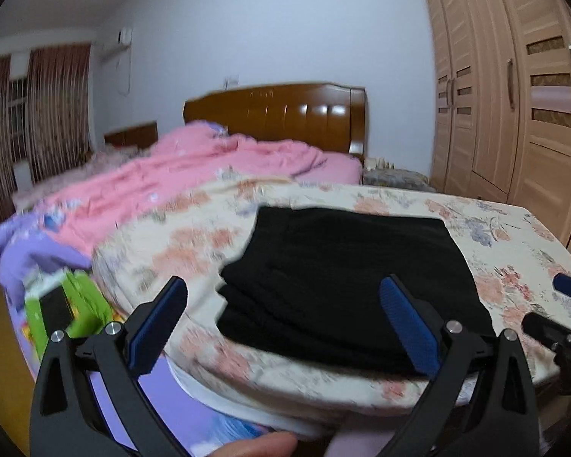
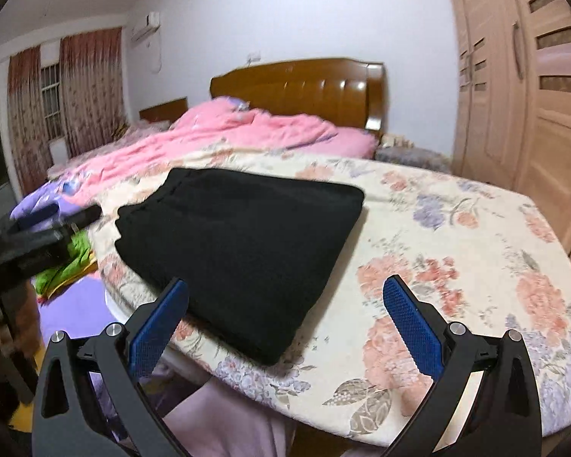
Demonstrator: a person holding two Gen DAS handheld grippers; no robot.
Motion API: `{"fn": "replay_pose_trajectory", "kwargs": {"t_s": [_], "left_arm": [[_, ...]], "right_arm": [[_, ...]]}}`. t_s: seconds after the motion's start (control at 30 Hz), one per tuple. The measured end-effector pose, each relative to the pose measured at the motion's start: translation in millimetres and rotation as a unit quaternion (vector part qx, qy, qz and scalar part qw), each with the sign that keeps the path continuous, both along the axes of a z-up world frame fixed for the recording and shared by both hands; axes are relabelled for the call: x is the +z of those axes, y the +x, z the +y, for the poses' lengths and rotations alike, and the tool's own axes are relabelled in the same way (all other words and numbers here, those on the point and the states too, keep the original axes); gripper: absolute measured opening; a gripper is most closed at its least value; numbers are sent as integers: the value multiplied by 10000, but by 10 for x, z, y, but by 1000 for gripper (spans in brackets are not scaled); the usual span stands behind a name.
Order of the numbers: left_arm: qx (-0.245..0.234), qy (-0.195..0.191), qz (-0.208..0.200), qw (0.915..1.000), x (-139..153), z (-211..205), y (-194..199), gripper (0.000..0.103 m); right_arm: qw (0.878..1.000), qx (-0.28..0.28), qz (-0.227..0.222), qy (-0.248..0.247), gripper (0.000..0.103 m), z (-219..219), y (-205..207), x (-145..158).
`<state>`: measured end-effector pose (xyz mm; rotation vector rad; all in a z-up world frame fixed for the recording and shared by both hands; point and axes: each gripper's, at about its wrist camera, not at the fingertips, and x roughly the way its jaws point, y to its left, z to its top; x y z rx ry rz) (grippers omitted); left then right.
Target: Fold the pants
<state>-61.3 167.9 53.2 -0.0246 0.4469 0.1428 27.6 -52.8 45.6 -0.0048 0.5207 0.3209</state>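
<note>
Black pants lie folded ahead of both released grippers, left gripper and right gripper; a careless nudge might undo the stack.

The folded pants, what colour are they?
Plain black pants, clearest in the right wrist view.

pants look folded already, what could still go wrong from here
1. The black pants lie close to the near left edge of the floral-covered table; a nudge could slide them off.
2. Both the left hand-held gripper and the right hand-held gripper are open and empty; the left one's finger overlaps the stack in its view, so moving forward might snag and undo the fold.
</note>
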Motion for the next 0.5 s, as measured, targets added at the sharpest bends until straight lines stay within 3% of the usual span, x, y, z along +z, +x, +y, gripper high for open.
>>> {"fn": "replay_pose_trajectory", "kwargs": {"t_s": [0.23,0.5], "left_arm": [[16,-301,632,9975,-279,-195,127,101],[-160,77,950,9953,-511,-478,106,101]], "right_arm": [[9991,-287,300,21,99,-119,65,-157],[9985,-117,500,-198,99,-2,81,-281]]}}
